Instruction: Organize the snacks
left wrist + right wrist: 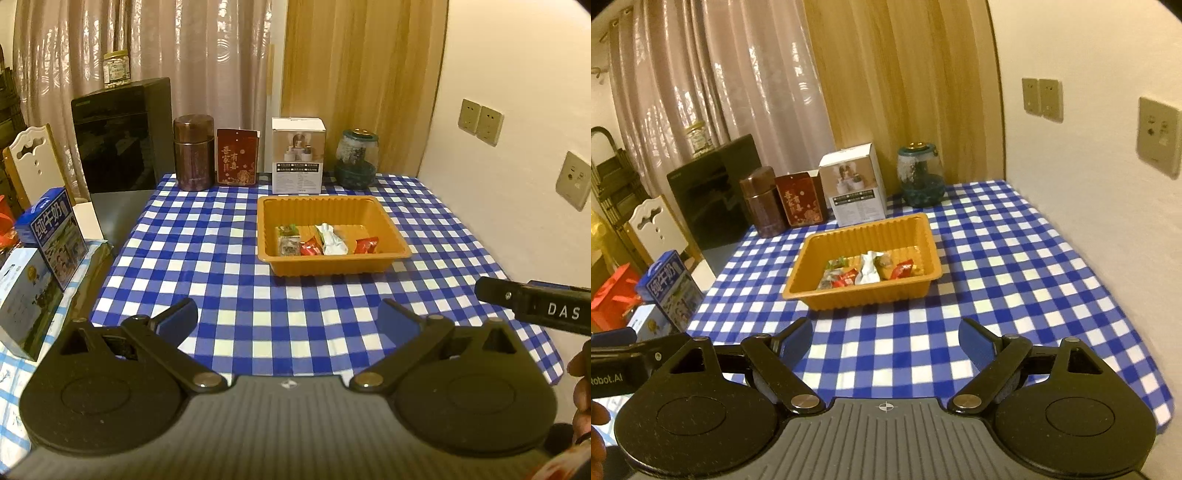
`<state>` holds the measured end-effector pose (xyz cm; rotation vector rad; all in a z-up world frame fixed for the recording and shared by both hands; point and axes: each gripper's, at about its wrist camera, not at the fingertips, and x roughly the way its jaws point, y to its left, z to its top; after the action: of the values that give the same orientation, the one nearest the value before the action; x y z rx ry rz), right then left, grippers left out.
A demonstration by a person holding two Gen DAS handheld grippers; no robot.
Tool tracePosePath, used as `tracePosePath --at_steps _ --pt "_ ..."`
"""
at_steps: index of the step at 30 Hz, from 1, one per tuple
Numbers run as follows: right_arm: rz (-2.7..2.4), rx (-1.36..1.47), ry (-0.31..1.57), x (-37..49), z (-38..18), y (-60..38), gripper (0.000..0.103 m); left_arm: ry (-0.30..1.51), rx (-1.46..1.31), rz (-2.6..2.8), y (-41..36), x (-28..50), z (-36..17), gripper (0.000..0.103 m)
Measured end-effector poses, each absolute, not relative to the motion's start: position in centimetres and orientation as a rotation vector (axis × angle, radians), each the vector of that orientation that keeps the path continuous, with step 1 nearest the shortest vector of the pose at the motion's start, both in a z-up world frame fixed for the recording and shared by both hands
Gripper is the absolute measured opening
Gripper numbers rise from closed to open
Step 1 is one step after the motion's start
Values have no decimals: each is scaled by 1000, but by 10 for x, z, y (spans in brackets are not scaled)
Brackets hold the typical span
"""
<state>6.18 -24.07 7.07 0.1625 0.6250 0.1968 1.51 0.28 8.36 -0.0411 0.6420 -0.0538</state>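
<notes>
Nearest, the left gripper (288, 321) and the right gripper (885, 341) both hang with jaws spread wide and nothing between them, over bare checked cloth on the desk (229, 280). Ahead of both jaws, well apart from them, sits the orange tray (849, 297), with the wrapped snacks (327, 242) gathered inside. No snack lies loose on the cloth, so the sorting looks finished; probably only withdrawal remains.
</notes>
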Motion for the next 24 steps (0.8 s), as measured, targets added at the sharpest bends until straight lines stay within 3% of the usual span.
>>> tracePosePath --at_steps 24 --pt "141 141 615 -58 83 -252 86 640 16 -101 -21 -72 91 103"
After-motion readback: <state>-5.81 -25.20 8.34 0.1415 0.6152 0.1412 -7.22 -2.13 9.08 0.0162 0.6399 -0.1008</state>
